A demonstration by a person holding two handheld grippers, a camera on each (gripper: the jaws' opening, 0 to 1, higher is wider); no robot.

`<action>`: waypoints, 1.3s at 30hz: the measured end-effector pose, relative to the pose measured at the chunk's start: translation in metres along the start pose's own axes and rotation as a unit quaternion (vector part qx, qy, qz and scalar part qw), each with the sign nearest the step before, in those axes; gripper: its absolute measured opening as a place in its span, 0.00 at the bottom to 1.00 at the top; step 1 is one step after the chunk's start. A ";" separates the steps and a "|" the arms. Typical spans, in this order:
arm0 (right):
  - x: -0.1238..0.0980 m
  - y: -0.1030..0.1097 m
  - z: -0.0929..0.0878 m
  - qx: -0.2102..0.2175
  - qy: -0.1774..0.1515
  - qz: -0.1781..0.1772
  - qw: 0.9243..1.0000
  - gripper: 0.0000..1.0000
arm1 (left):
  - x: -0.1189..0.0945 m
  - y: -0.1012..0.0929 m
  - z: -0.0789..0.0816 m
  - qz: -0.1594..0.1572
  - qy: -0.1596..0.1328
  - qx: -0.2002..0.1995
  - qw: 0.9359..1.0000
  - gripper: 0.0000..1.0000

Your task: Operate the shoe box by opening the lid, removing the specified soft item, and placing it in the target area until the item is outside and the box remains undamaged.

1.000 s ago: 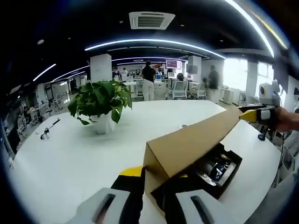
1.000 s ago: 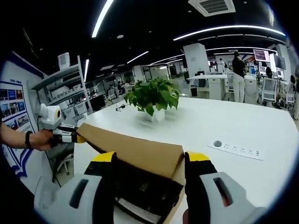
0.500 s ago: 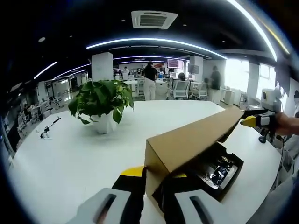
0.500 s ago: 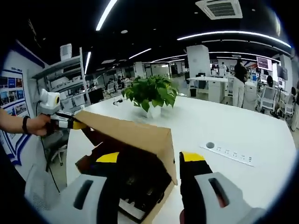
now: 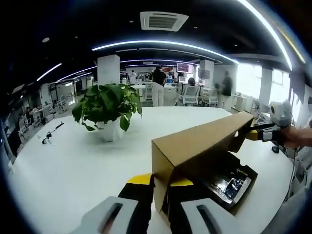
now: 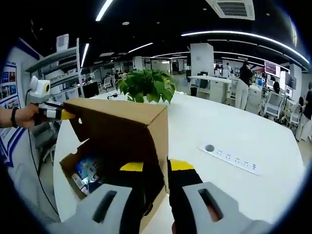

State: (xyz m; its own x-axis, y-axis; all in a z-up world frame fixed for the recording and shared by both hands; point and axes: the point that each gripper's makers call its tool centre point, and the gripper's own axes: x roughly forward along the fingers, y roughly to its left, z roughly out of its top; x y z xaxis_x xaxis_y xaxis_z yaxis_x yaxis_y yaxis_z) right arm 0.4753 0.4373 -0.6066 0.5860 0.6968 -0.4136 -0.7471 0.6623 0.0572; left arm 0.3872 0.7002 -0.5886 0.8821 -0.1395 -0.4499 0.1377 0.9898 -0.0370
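Lid-opening step, nearly done. Brown lid point(image 5: 200, 146) raised clear over black shoe box point(image 5: 229, 183) on white table point(image 5: 73, 165), pinched at each end by left gripper point(image 5: 157, 181) and right gripper point(image 6: 157, 166), both nearly closed on it. Soft item somewhere among contents point(image 6: 90, 170), unclear which. Next, probably: lid aside gently, then reach in.

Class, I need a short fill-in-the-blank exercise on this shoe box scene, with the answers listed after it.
1. The cardboard lid of the shoe box is ____.
2. Both tongs grip the lid's ____.
3. The potted plant has ____ leaves.
4. The white power strip lies on the ____.

Answers: raised; corners; green; table
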 end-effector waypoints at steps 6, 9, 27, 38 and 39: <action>0.010 -0.010 0.000 0.007 0.001 -0.015 1.000 0.04 | 0.006 0.004 0.002 0.000 -0.004 -0.001 1.000 0.09; 0.015 -0.017 0.001 0.019 -0.002 -0.020 1.000 0.02 | 0.012 0.006 -0.002 0.000 0.003 0.000 1.000 0.08; 0.044 -0.034 -0.008 0.056 0.011 -0.027 0.998 0.00 | 0.042 0.020 -0.019 -0.007 0.022 -0.025 0.999 0.05; 0.054 -0.037 -0.017 0.082 0.018 -0.029 0.996 0.00 | 0.050 0.026 -0.024 -0.002 0.029 -0.032 0.999 0.05; 0.055 -0.037 -0.018 0.083 0.020 -0.028 0.996 0.00 | 0.052 0.027 -0.026 -0.002 0.031 -0.033 0.999 0.05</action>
State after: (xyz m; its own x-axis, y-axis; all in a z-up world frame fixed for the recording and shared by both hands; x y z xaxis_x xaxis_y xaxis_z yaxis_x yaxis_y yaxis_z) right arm 0.5299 0.4461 -0.6481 0.6108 0.6478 -0.4553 -0.6485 0.7392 0.1817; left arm 0.4250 0.7207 -0.6359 0.8522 -0.1428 -0.5033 0.1093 0.9894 -0.0957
